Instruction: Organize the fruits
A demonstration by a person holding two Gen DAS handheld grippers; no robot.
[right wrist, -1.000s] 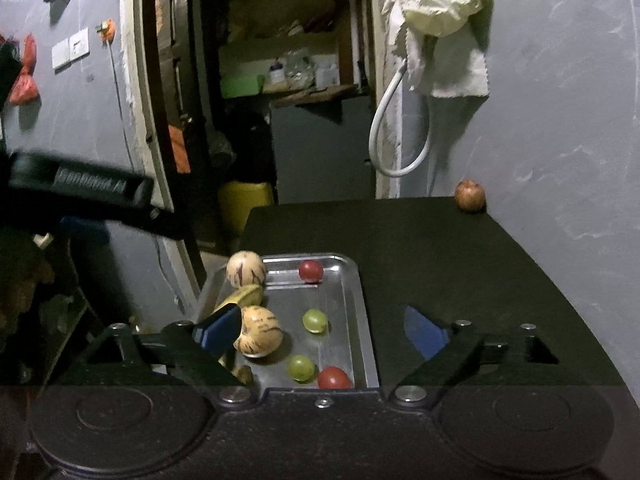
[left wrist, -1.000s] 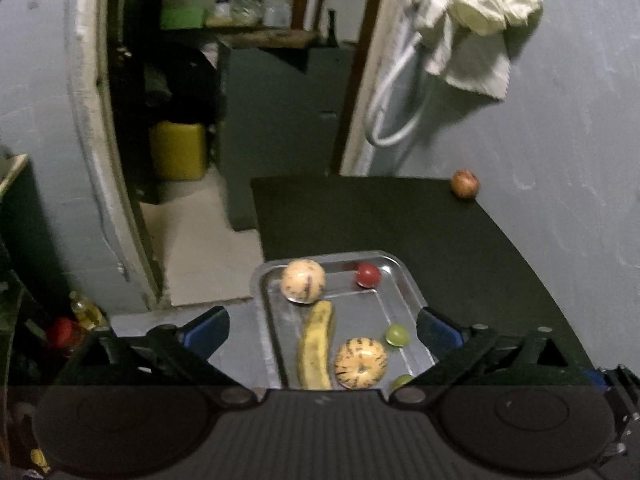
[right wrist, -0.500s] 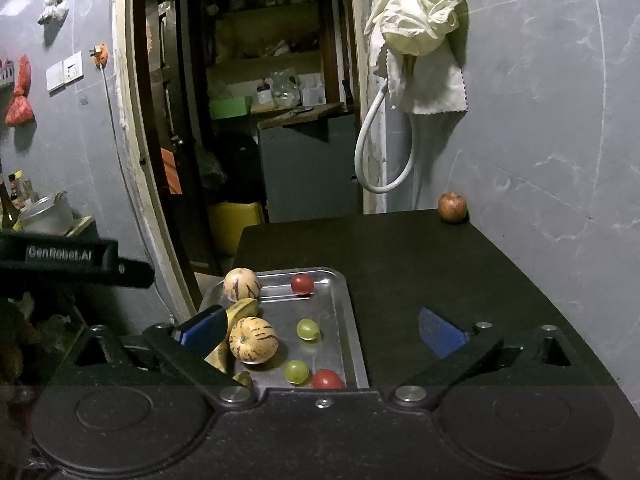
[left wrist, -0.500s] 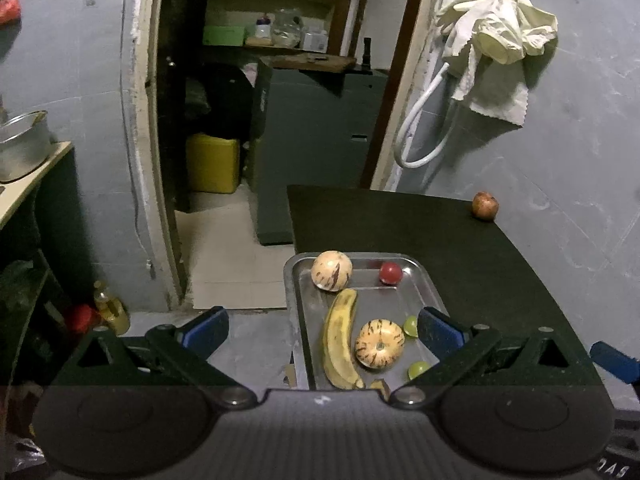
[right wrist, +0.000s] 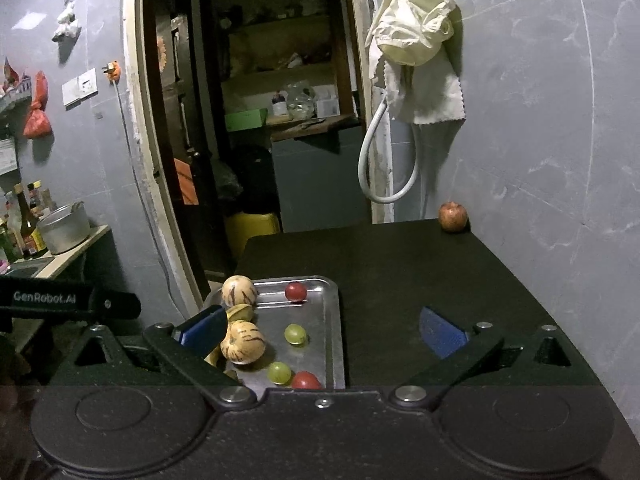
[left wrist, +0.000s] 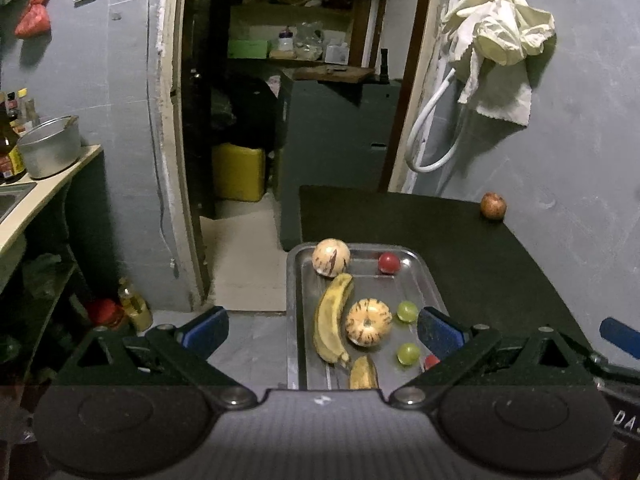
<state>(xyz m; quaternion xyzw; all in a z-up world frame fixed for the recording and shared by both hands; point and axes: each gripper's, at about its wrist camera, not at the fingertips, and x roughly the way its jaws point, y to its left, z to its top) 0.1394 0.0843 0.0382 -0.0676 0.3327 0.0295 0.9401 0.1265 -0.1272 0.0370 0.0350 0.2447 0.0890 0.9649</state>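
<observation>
A metal tray [left wrist: 430, 280] [right wrist: 334, 320] lies at the near left corner of a black table [left wrist: 480, 264] [right wrist: 400, 272]. It holds a banana [left wrist: 330, 316], two striped melons [left wrist: 368, 322] [left wrist: 331, 257], two green grapes [left wrist: 407, 311], two red tomatoes [left wrist: 389, 262] and a second banana's end [left wrist: 363, 372]. A reddish apple [left wrist: 493, 205] [right wrist: 452, 216] sits alone at the table's far right corner by the wall. My left gripper [left wrist: 320, 328] is open and empty above the tray's near end. My right gripper [right wrist: 322, 330] is open and empty over the tray's right edge.
A grey wall [right wrist: 560, 140] runs along the table's right side, with a hanging cloth [right wrist: 416, 40] and a white hose [right wrist: 380, 168]. An open doorway [left wrist: 280, 120] lies beyond the table. A counter with a pot [left wrist: 50, 152] stands at left.
Both grippers have risen and drawn back from the tray, so more of the room and table shows. The fruit has not moved. Both grippers stay open.
</observation>
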